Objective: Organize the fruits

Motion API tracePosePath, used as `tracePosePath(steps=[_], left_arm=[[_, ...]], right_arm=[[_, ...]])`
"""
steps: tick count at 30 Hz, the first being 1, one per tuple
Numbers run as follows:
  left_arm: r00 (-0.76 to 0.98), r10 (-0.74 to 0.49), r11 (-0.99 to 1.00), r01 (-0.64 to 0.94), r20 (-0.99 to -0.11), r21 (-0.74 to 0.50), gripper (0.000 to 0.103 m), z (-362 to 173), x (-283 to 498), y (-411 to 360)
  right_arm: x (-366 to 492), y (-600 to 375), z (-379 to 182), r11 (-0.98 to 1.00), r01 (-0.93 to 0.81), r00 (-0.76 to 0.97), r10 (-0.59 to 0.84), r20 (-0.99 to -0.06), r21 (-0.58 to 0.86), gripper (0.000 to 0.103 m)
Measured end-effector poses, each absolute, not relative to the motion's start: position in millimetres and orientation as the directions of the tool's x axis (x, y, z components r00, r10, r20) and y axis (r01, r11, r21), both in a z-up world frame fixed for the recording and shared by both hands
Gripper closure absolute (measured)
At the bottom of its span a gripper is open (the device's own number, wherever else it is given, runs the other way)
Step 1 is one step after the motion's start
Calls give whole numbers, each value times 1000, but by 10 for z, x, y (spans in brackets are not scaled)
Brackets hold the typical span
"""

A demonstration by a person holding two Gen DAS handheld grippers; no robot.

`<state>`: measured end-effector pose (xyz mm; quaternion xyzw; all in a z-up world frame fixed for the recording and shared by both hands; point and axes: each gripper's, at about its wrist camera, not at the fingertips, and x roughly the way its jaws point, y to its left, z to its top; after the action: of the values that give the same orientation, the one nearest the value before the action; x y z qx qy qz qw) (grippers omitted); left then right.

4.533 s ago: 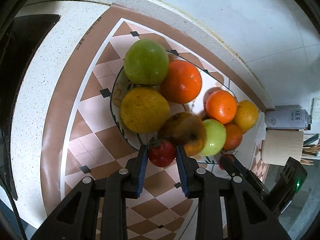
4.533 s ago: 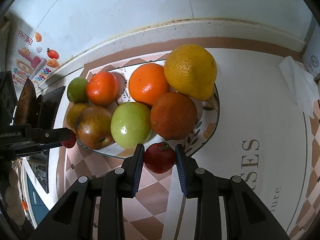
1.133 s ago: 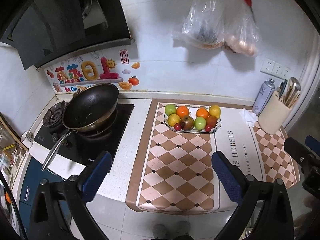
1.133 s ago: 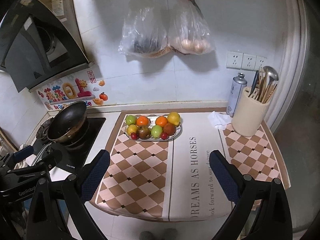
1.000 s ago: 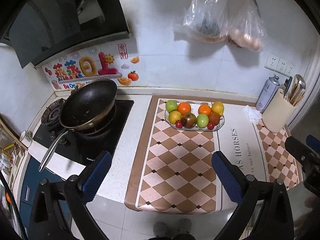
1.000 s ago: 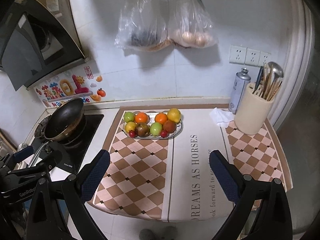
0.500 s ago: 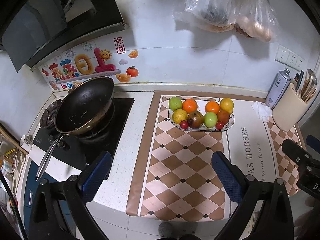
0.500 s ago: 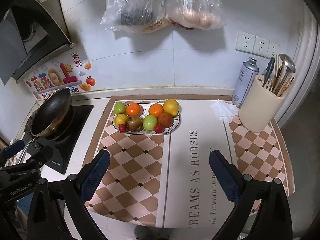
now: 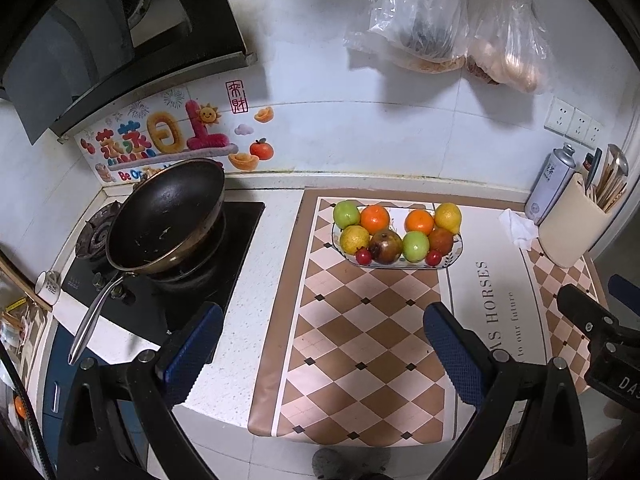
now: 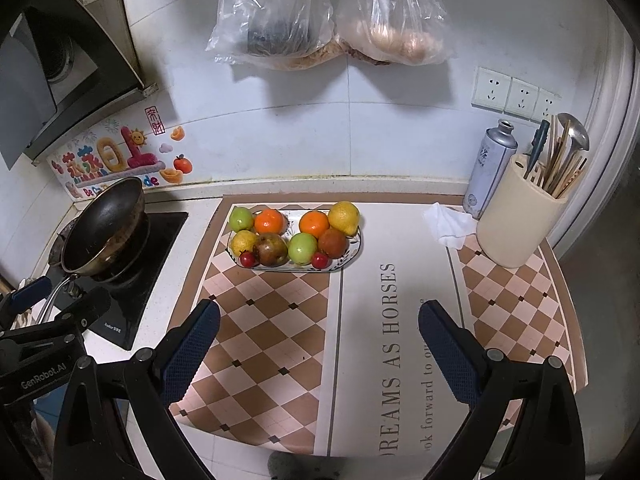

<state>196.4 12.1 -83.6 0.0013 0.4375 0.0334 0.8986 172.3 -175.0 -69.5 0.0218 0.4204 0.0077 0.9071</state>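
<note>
Right wrist view shows your right gripper (image 10: 319, 322) and left gripper (image 9: 323, 326) with fingers spread wide, empty, well back from the table (image 10: 400, 300). Fruits (image 10: 294, 238) fill the plate (image 10: 354, 254) at 12 o'clock; reaching in could nudge a cherry tomato (image 10: 319, 260) off its front rim.

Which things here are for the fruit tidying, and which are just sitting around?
For the job: patterned oval plate piled with green, orange, yellow and small red fruits; open left gripper; open right gripper.

Just sitting around: black frying pan, cream utensil holder, crumpled white tissue, silver spray can.
</note>
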Motion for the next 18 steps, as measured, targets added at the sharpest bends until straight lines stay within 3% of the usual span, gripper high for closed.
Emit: tracePosePath(steps=[18], left_arm=[[618, 50, 998, -52, -784, 23, 0, -815, 1910, 116]], right_arm=[[1569, -1730, -595, 999, 12, 661, 21, -750, 39, 2]])
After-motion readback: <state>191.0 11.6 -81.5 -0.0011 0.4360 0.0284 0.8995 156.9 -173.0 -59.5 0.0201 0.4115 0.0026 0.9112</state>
